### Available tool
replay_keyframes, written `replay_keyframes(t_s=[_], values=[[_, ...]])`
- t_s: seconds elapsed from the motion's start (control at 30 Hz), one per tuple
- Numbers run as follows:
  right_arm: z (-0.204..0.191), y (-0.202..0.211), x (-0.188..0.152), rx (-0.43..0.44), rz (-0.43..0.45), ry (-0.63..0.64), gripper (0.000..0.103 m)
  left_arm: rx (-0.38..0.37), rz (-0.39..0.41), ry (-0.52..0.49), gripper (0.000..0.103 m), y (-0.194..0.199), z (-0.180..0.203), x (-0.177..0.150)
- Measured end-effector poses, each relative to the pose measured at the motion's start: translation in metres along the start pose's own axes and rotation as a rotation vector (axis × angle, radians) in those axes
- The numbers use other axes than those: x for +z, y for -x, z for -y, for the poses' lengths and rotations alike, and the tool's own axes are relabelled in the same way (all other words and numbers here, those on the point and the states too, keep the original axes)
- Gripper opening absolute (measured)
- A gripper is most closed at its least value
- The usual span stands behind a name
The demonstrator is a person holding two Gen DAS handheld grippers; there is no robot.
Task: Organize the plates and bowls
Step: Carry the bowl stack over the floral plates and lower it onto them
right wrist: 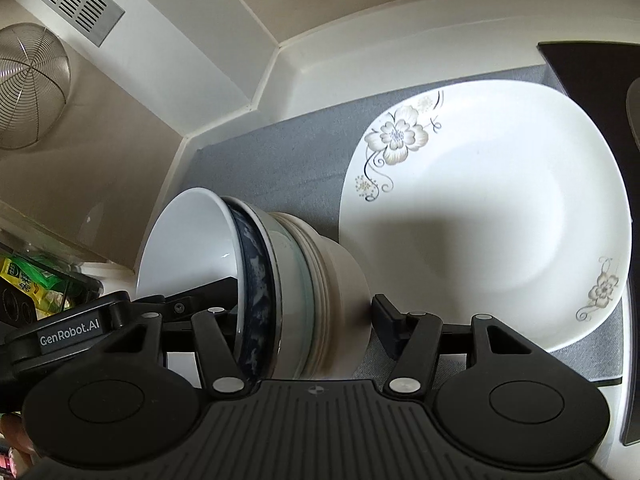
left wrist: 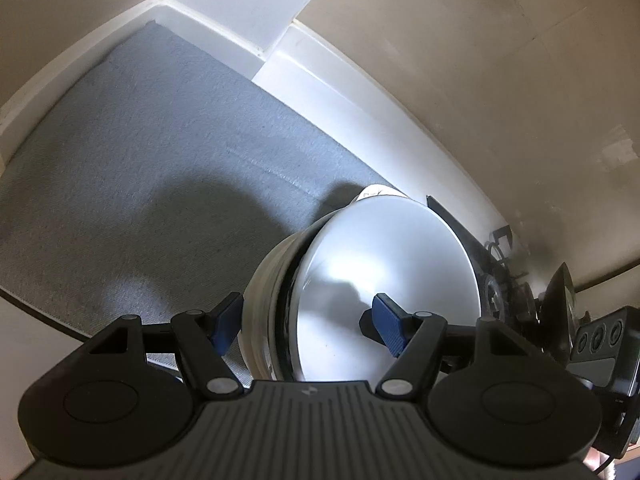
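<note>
A stack of nested bowls (left wrist: 360, 292) lies tilted on its side over the grey mat (left wrist: 160, 160). The innermost bowl is white; a dark blue patterned bowl and cream bowls sit outside it (right wrist: 280, 288). My left gripper (left wrist: 308, 324) straddles the stack's rim, one blue finger (left wrist: 386, 316) inside the white bowl and one outside. My right gripper (right wrist: 296, 320) straddles the same stack, its left finger hidden behind the bowls and its right finger (right wrist: 386, 316) beside the stack's base. A large white plate (right wrist: 492, 216) with flower prints lies flat on the mat, to the right.
White raised edges (right wrist: 280, 92) and beige walls (left wrist: 460, 60) border the mat. A wire mesh strainer (right wrist: 28, 84) hangs on the left wall. A dark object (right wrist: 592, 72) sits at the far right. Green packets (right wrist: 28, 284) lie at lower left.
</note>
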State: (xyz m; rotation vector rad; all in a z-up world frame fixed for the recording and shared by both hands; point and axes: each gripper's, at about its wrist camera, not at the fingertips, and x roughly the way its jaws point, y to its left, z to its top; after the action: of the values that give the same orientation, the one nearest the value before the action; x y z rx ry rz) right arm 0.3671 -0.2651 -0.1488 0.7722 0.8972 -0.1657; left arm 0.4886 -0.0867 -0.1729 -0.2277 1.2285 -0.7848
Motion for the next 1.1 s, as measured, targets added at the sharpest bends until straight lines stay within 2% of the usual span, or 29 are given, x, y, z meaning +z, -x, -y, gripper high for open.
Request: replay_keyframes(t_s=[0.3, 0.73, 0.83, 0.9, 0.93, 1.1], values=[[0.008, 0.015, 0.012, -0.004, 0.043, -0.003, 0.061, -0.021, 0.006, -0.032, 0.074, -0.004, 0.020, 0.008], [0.070, 0.050, 0.031, -0.073, 0.139, -0.112, 0.061, -0.080, -0.070, -0.145, 0.073, -0.056, 0.080, 0.018], [0.080, 0.048, 0.033, -0.112, 0.143, -0.103, 0.052, -0.074, -0.062, -0.202, 0.073, -0.065, 0.094, 0.016], [0.094, 0.040, 0.033, -0.127, 0.124, -0.144, 0.052, -0.064, -0.074, -0.225, 0.073, -0.073, 0.100, 0.017], [0.104, 0.036, 0.033, -0.107, 0.111, -0.183, 0.051, -0.059, -0.071, -0.235, 0.073, -0.077, 0.101, 0.017], [0.113, 0.029, 0.039, -0.131, 0.139, -0.170, 0.043, -0.021, -0.103, -0.209, 0.069, -0.099, 0.100, 0.022]])
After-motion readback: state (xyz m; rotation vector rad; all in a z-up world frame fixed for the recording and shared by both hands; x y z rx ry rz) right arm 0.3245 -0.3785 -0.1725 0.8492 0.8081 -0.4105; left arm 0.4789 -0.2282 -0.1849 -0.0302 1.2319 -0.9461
